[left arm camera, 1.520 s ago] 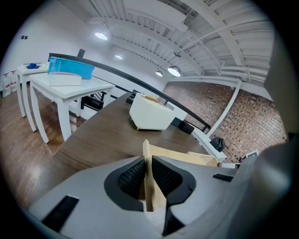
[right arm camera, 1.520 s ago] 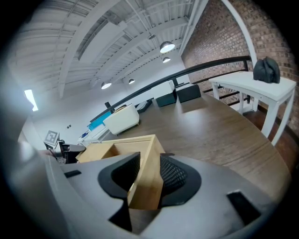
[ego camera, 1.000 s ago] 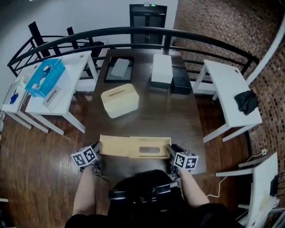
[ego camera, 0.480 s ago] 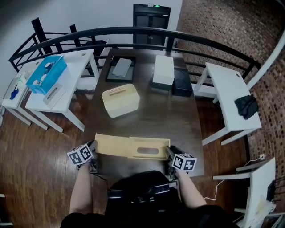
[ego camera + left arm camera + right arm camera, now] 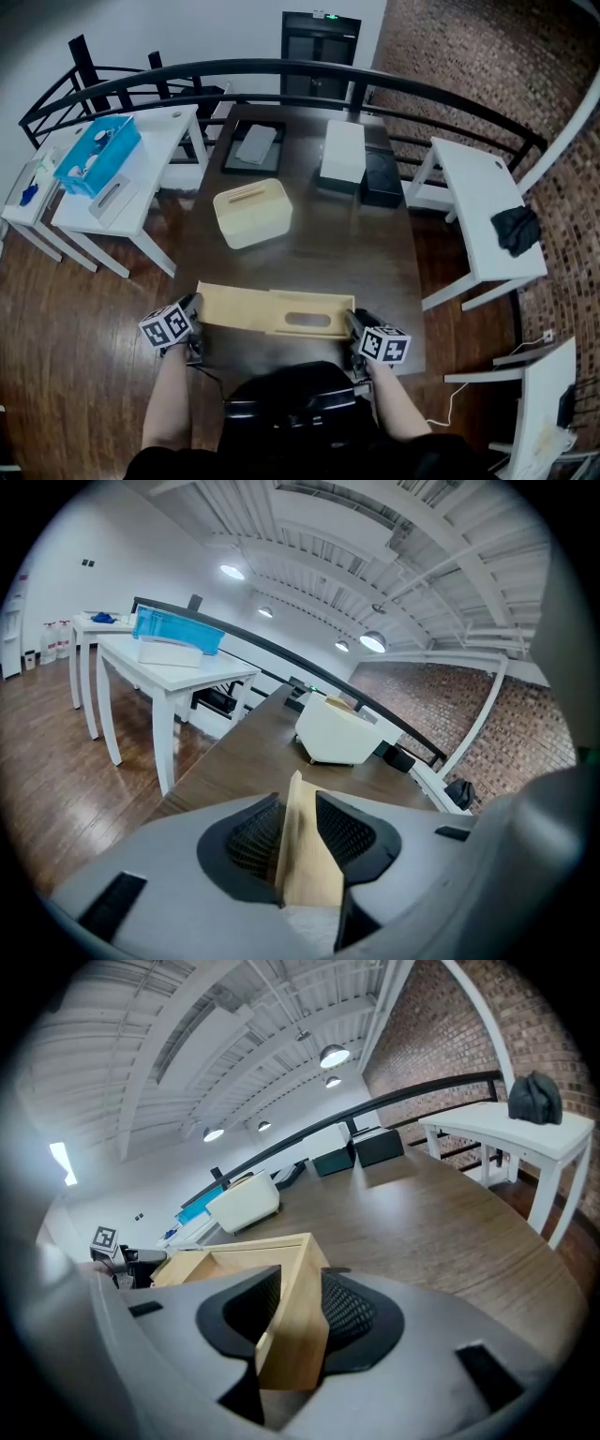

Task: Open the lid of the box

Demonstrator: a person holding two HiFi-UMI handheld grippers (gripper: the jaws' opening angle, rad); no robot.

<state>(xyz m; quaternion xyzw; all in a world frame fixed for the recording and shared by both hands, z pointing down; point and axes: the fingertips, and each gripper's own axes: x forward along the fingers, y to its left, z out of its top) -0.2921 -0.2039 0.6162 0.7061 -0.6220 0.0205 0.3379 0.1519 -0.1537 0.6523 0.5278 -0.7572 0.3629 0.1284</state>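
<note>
**A:** Which step is going on here?

**B:** By my reading, the lid is sitting partly drawn out of the wooden box. The right gripper is clamping the box's near end wall. The lid is sticking out at the other end, toward the left gripper, whose jaws are opening with the lid's thin edge standing between them.

**A:** So what is the next move asking for?

**B:** Probably the left gripper backing straight off that edge without dragging it, while the right one is steadying the box. I cannot tell whether the box is resting on the table or hanging just above it.

**A:** What are the gripper views adding?

**B:** The right gripper view is showing the box hollow just beyond its jaws, where the head view is giving only a flat tan face with a slot. The left gripper view is showing how thin the lid is, leaning between the ribbed pads. Only the head view is showing both grippers at opposite ends, with a cream box sitting well ahead of them.
</note>
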